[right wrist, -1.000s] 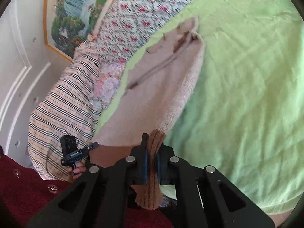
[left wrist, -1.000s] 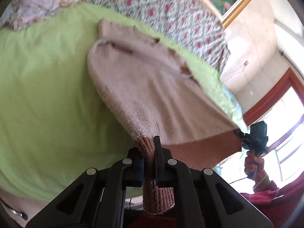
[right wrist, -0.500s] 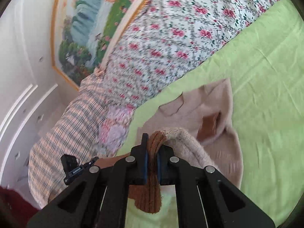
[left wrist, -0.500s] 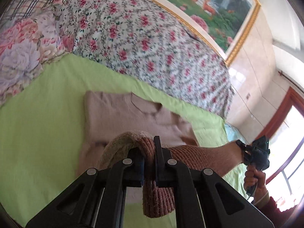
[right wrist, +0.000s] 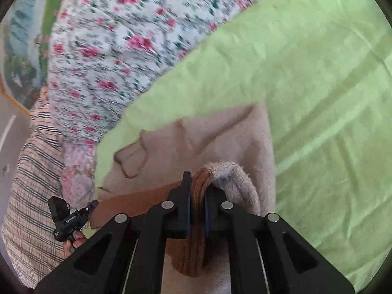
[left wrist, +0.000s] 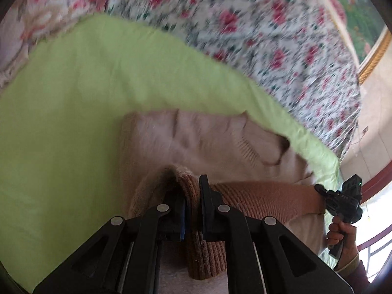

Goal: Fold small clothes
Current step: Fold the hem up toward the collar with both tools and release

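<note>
A small beige sweater (left wrist: 196, 142) with a brown ribbed hem lies on a light green sheet (left wrist: 73, 122). Its collar end rests flat; the hem end is lifted and doubled over it. My left gripper (left wrist: 191, 191) is shut on one corner of the brown hem (left wrist: 257, 198). My right gripper (right wrist: 196, 188) is shut on the other hem corner (right wrist: 198, 183). The hem band stretches between both grippers, just above the sweater's upper part (right wrist: 208, 134). The right gripper also shows in the left wrist view (left wrist: 343, 201), and the left one in the right wrist view (right wrist: 68, 218).
A floral quilt (left wrist: 269, 36) is bunched along the far edge of the sheet (right wrist: 318, 73). A plaid blanket (right wrist: 31, 196) lies at the left in the right wrist view. A framed landscape painting (left wrist: 362, 12) hangs on the wall behind.
Both grippers have carried the hem forward and down over the sweater's upper part. The sweater went from hanging stretched to folded in half. Both views are now motion-blurred.
</note>
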The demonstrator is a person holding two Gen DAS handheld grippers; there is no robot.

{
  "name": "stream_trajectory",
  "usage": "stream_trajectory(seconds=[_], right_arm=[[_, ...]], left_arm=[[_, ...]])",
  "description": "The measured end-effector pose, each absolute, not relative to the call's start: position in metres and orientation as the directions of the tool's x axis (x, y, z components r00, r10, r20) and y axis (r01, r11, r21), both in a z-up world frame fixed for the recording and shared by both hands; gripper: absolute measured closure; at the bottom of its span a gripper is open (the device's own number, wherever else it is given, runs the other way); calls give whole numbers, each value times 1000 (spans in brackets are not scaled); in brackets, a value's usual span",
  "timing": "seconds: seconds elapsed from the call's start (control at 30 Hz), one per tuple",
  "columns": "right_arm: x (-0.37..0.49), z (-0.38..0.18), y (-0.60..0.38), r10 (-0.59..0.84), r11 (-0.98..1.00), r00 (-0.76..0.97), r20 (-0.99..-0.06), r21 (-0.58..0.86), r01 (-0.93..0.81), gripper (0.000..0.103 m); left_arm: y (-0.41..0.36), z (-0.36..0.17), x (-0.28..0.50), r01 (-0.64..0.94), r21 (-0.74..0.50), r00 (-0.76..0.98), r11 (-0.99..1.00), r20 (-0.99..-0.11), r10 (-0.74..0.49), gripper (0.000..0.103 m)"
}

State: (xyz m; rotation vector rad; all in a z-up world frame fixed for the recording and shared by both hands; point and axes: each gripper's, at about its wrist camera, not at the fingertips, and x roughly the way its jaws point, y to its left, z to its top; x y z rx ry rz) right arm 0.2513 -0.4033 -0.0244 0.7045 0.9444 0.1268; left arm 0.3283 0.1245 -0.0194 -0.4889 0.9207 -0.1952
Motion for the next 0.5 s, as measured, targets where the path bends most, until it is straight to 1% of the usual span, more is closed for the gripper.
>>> stream_trajectory(seconds=[0.03, 0.07, 0.1, 0.13, 0.17, 0.2, 0.23, 0.27, 0.3, 0.33, 0.4, 0.47, 0.5], right_arm=[[246, -21, -404, 385, 776, 602, -699, 599, 199, 87], [235, -11, -403, 352, 796, 619, -702, 572, 197, 84], [225, -1, -400, 324, 816, 638, -698, 548, 184, 79], [214, 9, -396, 306, 834, 659, -687, 527, 163, 75], [201, 19, -386, 319, 849, 670, -670, 517, 113, 72], [195, 22, -376, 347, 852, 664, -662, 519, 71, 72], [190, 22, -361, 403, 853, 635, -659, 521, -1, 72], [188, 15, -338, 462, 857, 558, -690, 509, -80, 72], [189, 6, -321, 480, 863, 496, -723, 491, -119, 72], [192, -7, -302, 489, 870, 419, -765, 465, -166, 72], [202, -26, -281, 472, 881, 338, -814, 420, -218, 72], [217, -32, -278, 465, 883, 325, -823, 407, -232, 72], [227, -32, -282, 450, 891, 334, -828, 392, -229, 77]], left_arm=[[124, -22, 325, -49, -483, 581, 874, -726, -368, 91], [123, -22, 317, -44, -493, 572, 869, -725, -382, 91], [119, -18, 304, -20, -509, 570, 860, -713, -409, 90], [113, -14, 294, 6, -514, 564, 858, -707, -427, 87], [101, -10, 280, 43, -516, 548, 855, -704, -452, 85], [91, -10, 272, 67, -525, 532, 849, -701, -475, 83], [75, -12, 265, 106, -545, 494, 831, -697, -520, 82], [60, -16, 260, 135, -551, 455, 824, -704, -545, 82], [46, -21, 260, 155, -544, 422, 825, -719, -553, 82], [33, -25, 261, 178, -535, 394, 826, -731, -557, 82], [9, -35, 273, 212, -503, 351, 838, -761, -545, 82], [3, -38, 292, 233, -476, 349, 848, -773, -530, 83], [4, -37, 301, 242, -469, 355, 849, -772, -528, 85]])
